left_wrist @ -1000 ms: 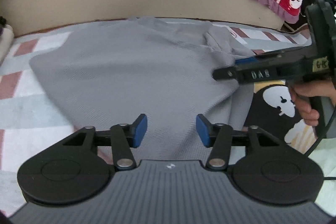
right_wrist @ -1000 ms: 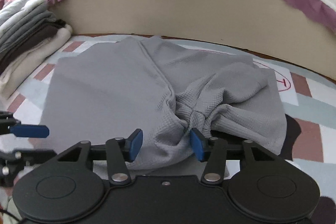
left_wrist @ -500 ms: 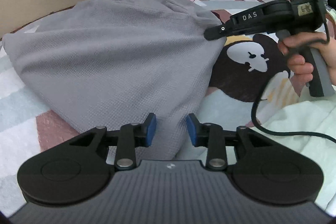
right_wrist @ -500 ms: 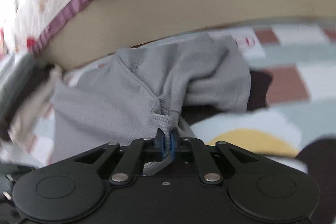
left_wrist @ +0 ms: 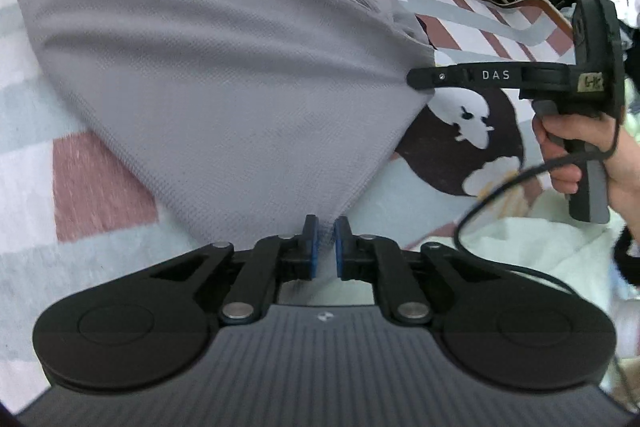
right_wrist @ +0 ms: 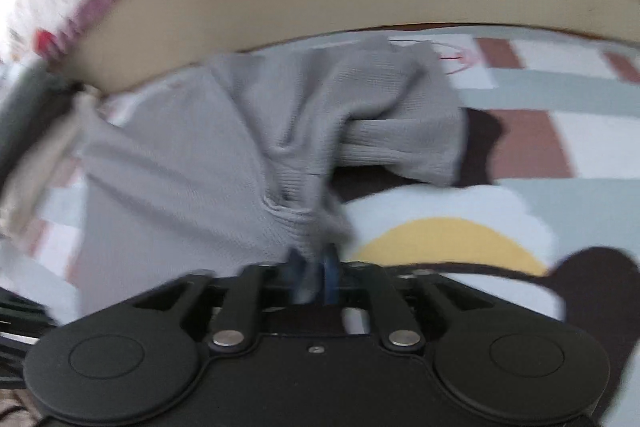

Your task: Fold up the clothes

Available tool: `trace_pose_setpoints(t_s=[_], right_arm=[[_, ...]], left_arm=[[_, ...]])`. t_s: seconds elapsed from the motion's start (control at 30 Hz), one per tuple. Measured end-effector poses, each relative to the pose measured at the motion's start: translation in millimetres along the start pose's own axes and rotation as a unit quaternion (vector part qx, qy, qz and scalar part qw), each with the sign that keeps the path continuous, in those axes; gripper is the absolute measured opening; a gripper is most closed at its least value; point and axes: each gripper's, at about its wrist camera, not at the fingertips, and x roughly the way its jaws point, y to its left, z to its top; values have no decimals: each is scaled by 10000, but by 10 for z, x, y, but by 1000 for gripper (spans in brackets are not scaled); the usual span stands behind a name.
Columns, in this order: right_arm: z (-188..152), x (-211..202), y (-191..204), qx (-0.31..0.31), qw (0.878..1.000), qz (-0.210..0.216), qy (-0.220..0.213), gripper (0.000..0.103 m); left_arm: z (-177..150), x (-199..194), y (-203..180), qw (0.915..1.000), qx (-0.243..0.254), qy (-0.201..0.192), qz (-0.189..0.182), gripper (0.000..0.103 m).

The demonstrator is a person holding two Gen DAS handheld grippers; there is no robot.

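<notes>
Pinching a corner of the grey knit garment [left_wrist: 224, 75], the left tool [left_wrist: 323, 247], spread half a second ago, now matches the right tool [right_wrist: 314, 277] clamped on bunched fabric, stretching the garment over the patterned floor mat [left_wrist: 448, 211], ready for folding.

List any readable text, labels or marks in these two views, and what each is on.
"DAS": white letters along the side of the right gripper, left wrist view.
Handwritten yellowish sticker on that gripper's body: too small to read reliably.
Small white logo on the left gripper's housing: a mark, not text.
Right wrist view: motion-blurred, no readable text.
</notes>
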Motion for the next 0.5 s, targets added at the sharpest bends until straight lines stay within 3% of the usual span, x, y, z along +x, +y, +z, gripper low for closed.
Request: trace_pose_setpoints(t_s=[0.03,0.07,0.13,0.17,0.3,0.37,0.43,0.5], right_arm=[[107,33,77,-136,9998,151,-11,49],[214,66,154,-272,9992,302,-22,48],[428,131,309,-543,9967,604,-45,49],[535,164,386,-678,9948,754,-56,49],[962,296,694,-1216,9833,1352,-100,46],[1176,361,848,-1482,9750,1648,-122,45],[1388,446,1004,-1749,9661,1893,-132,45],[1569,777,1180,-2057,9673,1483,10,46]], left_arm=[[19,-51,20,10000,-6,3,-88,14],[39,-145,47,9998,29,-155,-144,18],[129,-384,143,9977,-3,-675,-70,41],[209,-493,234,9958,-57,-913,51,44],[650,-636,699,9856,-281,-1158,1198,45],[819,-631,1089,9786,-848,-1311,1342,45],[784,-589,1328,9712,-1155,-1536,1408,45],[747,-545,1565,9624,-1457,-1759,1470,45]])
